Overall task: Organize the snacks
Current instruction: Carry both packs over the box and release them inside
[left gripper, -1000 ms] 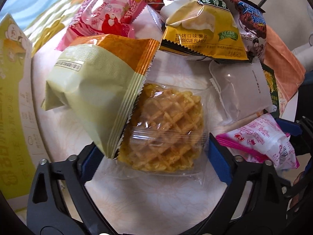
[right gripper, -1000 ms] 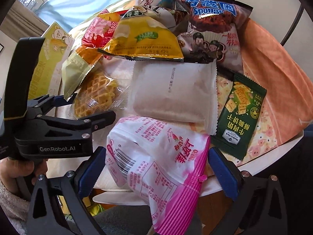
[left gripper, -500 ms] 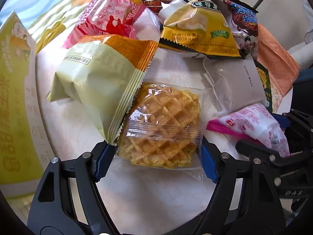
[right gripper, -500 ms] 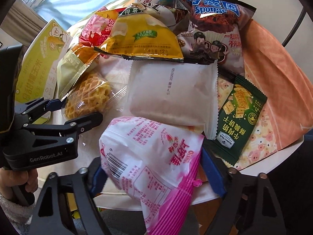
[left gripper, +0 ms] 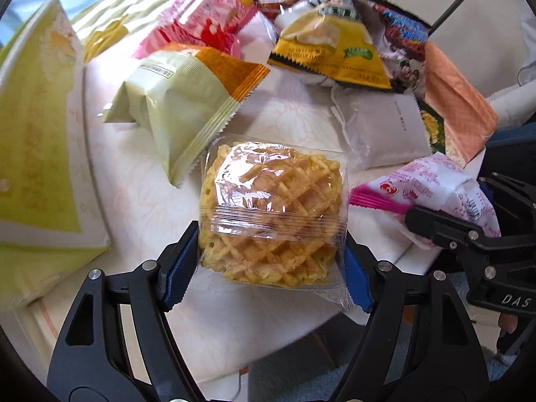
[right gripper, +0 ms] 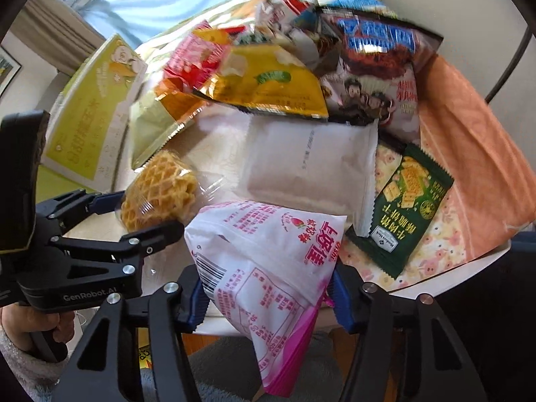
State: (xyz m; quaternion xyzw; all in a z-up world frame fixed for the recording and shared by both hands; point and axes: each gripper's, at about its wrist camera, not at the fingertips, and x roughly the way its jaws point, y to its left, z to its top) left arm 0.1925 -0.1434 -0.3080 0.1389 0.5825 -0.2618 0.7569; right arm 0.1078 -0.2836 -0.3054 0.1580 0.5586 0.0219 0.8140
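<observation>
A waffle snack pack (left gripper: 271, 221) is sitting at lower centre of the left wrist view between the left gripper (left gripper: 268, 268) fingers, a pillow bag (left gripper: 181, 107) lying to its upper left, a flat sachet (left gripper: 385, 127) to its upper right, and a printed bag (left gripper: 435, 194) at right.

Round white table (right gripper: 469, 269) carries a peach floral cloth (right gripper: 469, 154). Daylit window with beige curtain (right gripper: 43, 30) upper left. Pale plain wall (right gripper: 469, 10) behind.
</observation>
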